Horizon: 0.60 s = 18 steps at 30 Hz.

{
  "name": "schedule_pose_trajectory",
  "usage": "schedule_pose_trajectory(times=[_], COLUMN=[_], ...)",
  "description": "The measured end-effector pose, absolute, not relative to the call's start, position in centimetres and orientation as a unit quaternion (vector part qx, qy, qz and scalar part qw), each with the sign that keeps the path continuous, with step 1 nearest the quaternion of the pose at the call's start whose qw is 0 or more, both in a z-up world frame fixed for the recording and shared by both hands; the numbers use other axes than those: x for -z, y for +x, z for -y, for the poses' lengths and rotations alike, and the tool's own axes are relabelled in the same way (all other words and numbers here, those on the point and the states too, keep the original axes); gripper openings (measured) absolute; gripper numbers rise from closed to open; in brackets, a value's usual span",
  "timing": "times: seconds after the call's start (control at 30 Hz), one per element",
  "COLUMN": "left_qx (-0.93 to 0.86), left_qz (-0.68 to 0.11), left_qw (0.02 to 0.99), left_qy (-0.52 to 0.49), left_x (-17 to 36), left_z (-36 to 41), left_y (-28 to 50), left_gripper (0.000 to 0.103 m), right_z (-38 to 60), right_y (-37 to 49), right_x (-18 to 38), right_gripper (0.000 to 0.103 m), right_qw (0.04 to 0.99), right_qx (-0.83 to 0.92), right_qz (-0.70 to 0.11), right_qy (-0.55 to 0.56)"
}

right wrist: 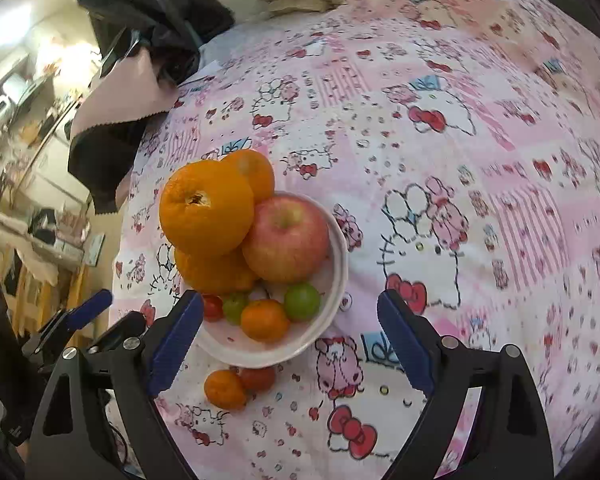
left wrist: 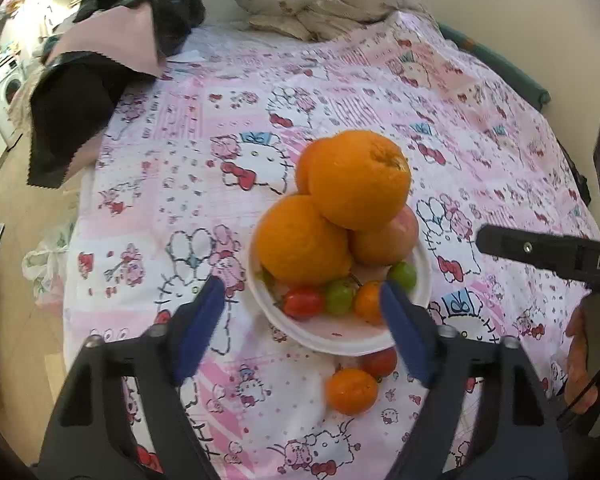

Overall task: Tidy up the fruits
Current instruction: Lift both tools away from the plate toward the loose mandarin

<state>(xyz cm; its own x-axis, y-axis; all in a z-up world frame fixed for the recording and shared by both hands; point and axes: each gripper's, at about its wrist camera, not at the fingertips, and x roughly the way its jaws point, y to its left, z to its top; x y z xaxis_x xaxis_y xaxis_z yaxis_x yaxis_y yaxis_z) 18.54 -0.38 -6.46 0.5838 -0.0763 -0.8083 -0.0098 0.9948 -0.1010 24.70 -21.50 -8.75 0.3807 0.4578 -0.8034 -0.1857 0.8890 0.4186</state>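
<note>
A white bowl [left wrist: 422,280] [right wrist: 338,248] on the pink cartoon-print cloth holds stacked oranges [left wrist: 358,178] [right wrist: 206,210], a red apple [left wrist: 384,242] [right wrist: 286,240], green grapes [left wrist: 338,298] [right wrist: 302,302], a cherry tomato [left wrist: 304,302] and a small mandarin [right wrist: 265,319]. In front of the bowl, on the cloth, lie a small mandarin [left wrist: 352,391] [right wrist: 225,389] and a cherry tomato [left wrist: 379,362] [right wrist: 258,378]. My left gripper [left wrist: 302,334] hangs above the bowl's near rim, open and empty. My right gripper [right wrist: 290,338] stands open and empty too, over the bowl's near right side.
Black and pink cloths [left wrist: 80,92] [right wrist: 112,120] hang off the table's far left corner. A crumpled floral fabric [left wrist: 324,0] lies at the back. The table edge drops to the floor on the left. The other gripper's finger [left wrist: 540,250] and a hand [left wrist: 580,360] show at the right.
</note>
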Motion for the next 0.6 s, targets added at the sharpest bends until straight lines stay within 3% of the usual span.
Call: schedule_pose_trajectory(times=[0.1, 0.6], left_qx=[0.012, -0.024], left_qz=[-0.456, -0.453], left_qw=[0.888, 0.889], left_qy=[-0.058, -0.068], left_x=[6.2, 5.0], left_z=[-0.4, -1.8], left_y=[18.0, 13.8], left_gripper=[0.092, 0.092], right_z=[21.8, 21.4], right_y=[23.6, 18.2], right_x=[8.8, 8.5], right_gripper=[0.091, 0.091], right_qw=[0.818, 0.822], right_qx=[-0.193, -0.189], right_qz=[-0.522, -0.517], right_qy=[0.146, 0.143])
